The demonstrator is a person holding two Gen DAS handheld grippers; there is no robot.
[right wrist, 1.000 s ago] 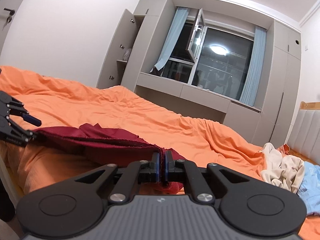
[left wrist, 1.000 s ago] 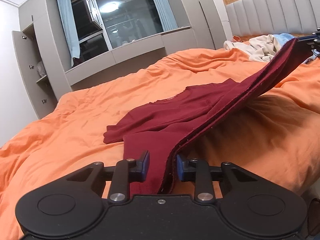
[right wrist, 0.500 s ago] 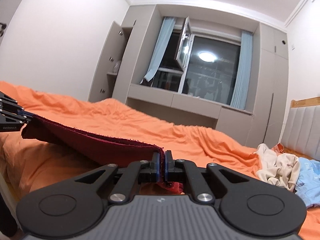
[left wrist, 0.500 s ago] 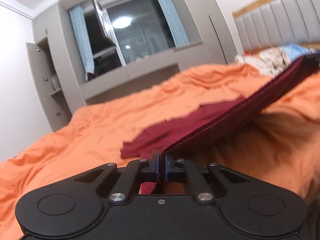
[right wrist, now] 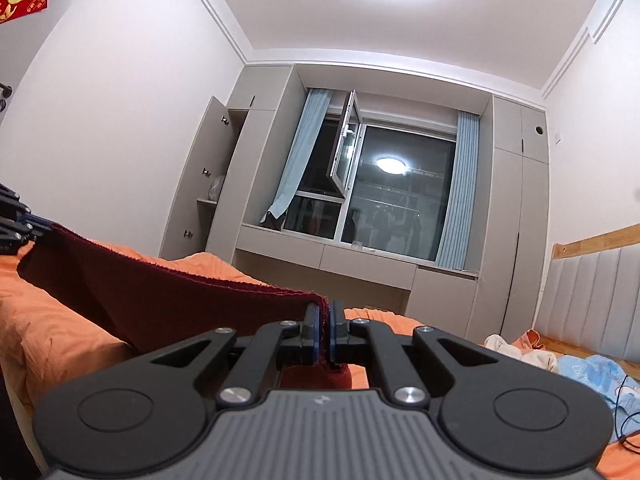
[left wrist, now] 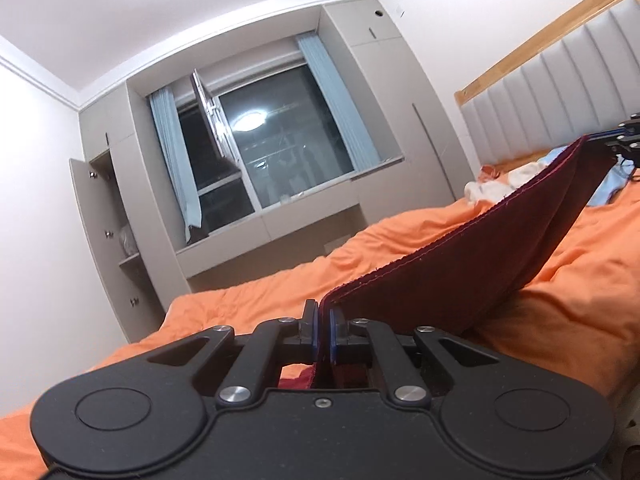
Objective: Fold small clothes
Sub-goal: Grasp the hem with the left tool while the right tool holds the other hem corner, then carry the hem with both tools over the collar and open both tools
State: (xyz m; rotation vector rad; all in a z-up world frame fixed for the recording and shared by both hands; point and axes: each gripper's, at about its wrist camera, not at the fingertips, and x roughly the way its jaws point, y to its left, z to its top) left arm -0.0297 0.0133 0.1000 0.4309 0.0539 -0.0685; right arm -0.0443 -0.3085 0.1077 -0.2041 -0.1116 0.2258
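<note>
A dark red garment [left wrist: 472, 272] hangs stretched in the air between both grippers, above the orange bed [left wrist: 560, 304]. My left gripper [left wrist: 324, 320] is shut on one end of its edge. My right gripper [right wrist: 324, 320] is shut on the other end of the dark red garment [right wrist: 160, 304]. The cloth droops below the taut top edge toward the bedcover. In the left wrist view the right gripper [left wrist: 624, 136] shows at the far right. In the right wrist view the left gripper [right wrist: 16, 220] shows at the far left.
A heap of cream and light blue clothes [right wrist: 560, 364] lies on the bed near the padded headboard [right wrist: 592, 288]. Beyond the bed stand a grey cabinet wall with an open door [right wrist: 208, 184] and a dark window [right wrist: 392, 200].
The left gripper's jaws closed on the garment's edge. Both grippers rose, lifting the red garment off the bed until it hangs stretched between them.
</note>
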